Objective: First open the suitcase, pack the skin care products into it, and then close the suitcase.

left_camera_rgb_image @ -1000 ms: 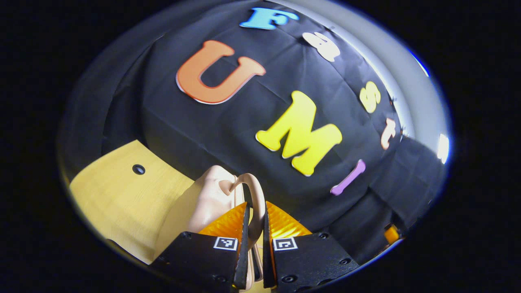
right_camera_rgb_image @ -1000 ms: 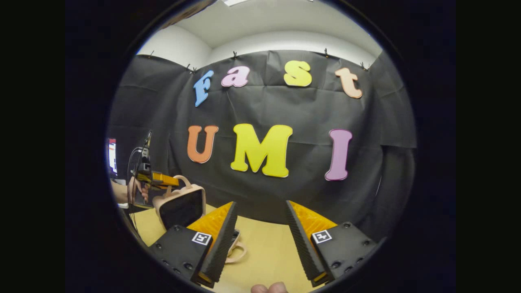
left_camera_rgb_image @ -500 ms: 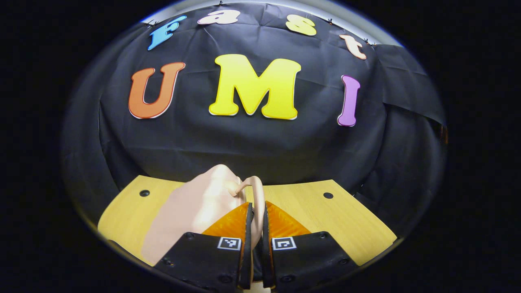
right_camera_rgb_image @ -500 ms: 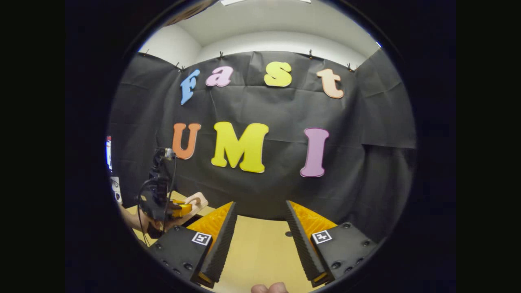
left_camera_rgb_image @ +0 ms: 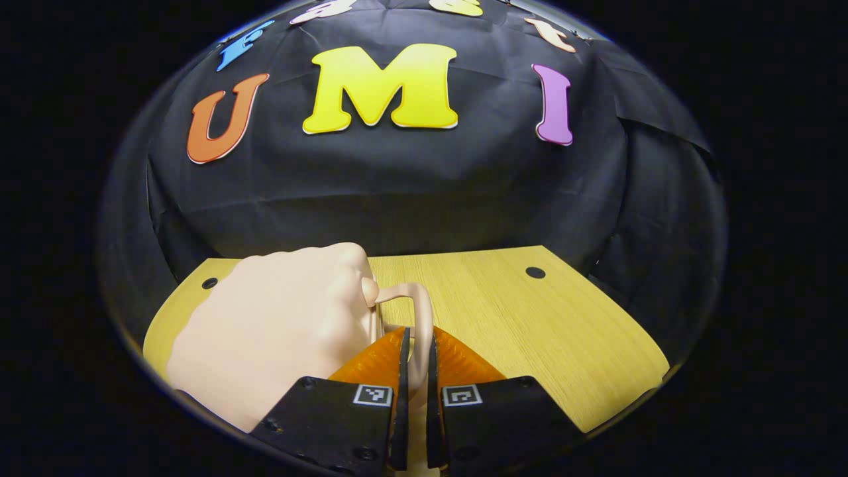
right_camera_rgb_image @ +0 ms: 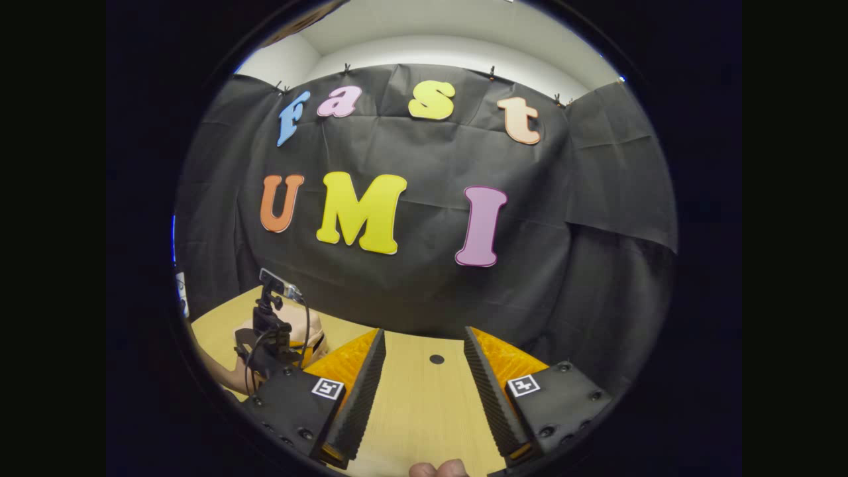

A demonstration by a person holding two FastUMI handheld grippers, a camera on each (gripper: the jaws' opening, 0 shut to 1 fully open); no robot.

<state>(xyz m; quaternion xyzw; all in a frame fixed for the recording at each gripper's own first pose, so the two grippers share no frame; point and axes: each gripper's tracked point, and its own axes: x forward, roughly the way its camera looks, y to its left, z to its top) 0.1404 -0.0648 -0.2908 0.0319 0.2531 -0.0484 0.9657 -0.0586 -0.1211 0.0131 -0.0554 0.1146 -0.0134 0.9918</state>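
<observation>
**Suitcase lid down, left gripper clamped on its handle**

In the left gripper view, the pale pink suitcase (left_camera_rgb_image: 278, 324) lies on the left part of the wooden table (left_camera_rgb_image: 530, 331), its rounded shell facing up and its lid down on the body. The loop-shaped handle (left_camera_rgb_image: 414, 311) sticks out of its right edge. The left gripper (left_camera_rgb_image: 416, 348) has its two orange fingers (left_camera_rgb_image: 374, 361) drawn almost together around that handle, one on each side and both pressing on the strap, so the handle is pinched between them. To the right of the suitcase the table is bare wood with a small dark hole (left_camera_rgb_image: 534, 272) near its far edge; a second hole (left_camera_rgb_image: 209, 283) shows at the far left corner. The black cloth wall rises just behind the table.

In the right gripper view, the left gripper's black body with its cables (right_camera_rgb_image: 268, 338) shows at the lower left, a bit of the pink suitcase (right_camera_rgb_image: 311, 328) just behind it and a forearm (right_camera_rgb_image: 222, 374) below. The right gripper (right_camera_rgb_image: 424, 371) hangs above the table (right_camera_rgb_image: 417, 411) with its fingers (right_camera_rgb_image: 361, 381) spread wide and nothing between them. A dark hole (right_camera_rgb_image: 436, 359) in the wood lies in the gap beyond them. At the bottom edge the tips of a hand (right_camera_rgb_image: 437, 469) just show.
</observation>
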